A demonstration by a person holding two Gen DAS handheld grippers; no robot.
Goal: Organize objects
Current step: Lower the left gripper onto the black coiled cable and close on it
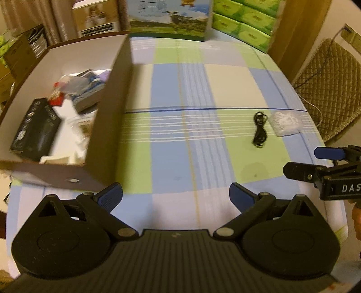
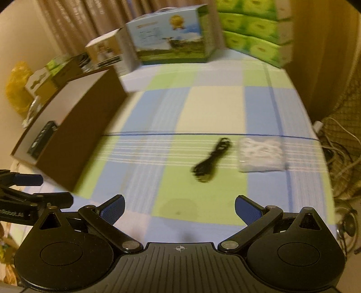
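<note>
Checked tablecloth point(image 1: 225, 85), curtains point(image 2: 74, 20) behind, both grippers' fingers point(image 1: 110, 196) spread wide, empty

Black cable point(image 2: 212, 161) on blue-green-cream checked tablecloth point(image 2: 214, 108); brown box point(image 1: 108, 112)

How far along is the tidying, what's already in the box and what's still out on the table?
Done: the cardboard box already holds several items, including a black carton. In hand: nothing; the left tongs and right tongs are both open and empty. Left: the black cable and the clear bag of white items beside it, both on the checked tablecloth.
</note>
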